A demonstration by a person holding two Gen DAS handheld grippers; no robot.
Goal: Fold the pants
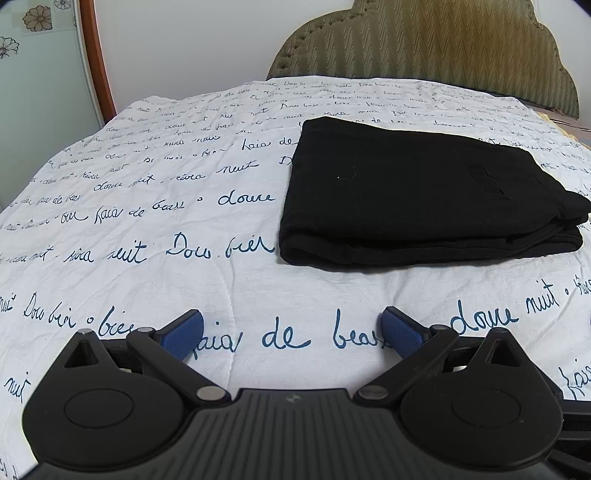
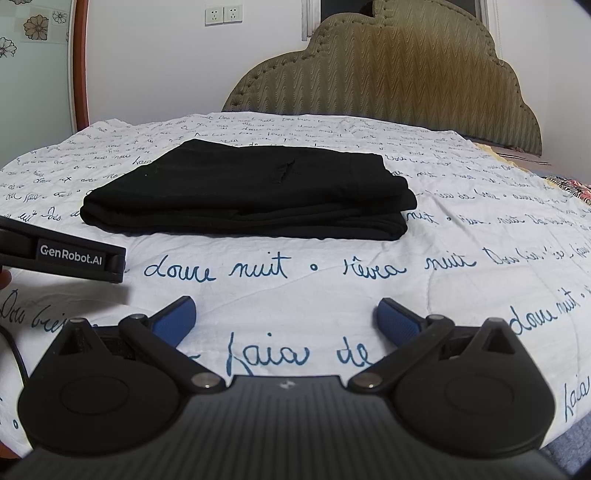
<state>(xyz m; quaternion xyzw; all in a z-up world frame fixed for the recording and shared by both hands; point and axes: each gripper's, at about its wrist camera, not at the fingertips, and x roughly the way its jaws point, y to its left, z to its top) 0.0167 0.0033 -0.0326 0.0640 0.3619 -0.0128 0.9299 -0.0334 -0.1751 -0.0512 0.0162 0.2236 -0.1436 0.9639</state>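
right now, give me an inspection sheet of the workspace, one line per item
surface: bed with a white quilt printed in blue handwriting, lightly wrinkled.
job's things: black pants folded into a compact stack of layers, lying flat on the quilt, touched by neither gripper.
clutter: nothing seen on the quilt; a patterned cloth shows at the far right edge.
grippers: left hand-held gripper open, empty, short of the pants; right hand-held gripper open, empty, also short of them.
cables: a thin black cable at the right view's left edge.
surroundings: padded headboard, wall sockets, flower-patterned panel on the left.
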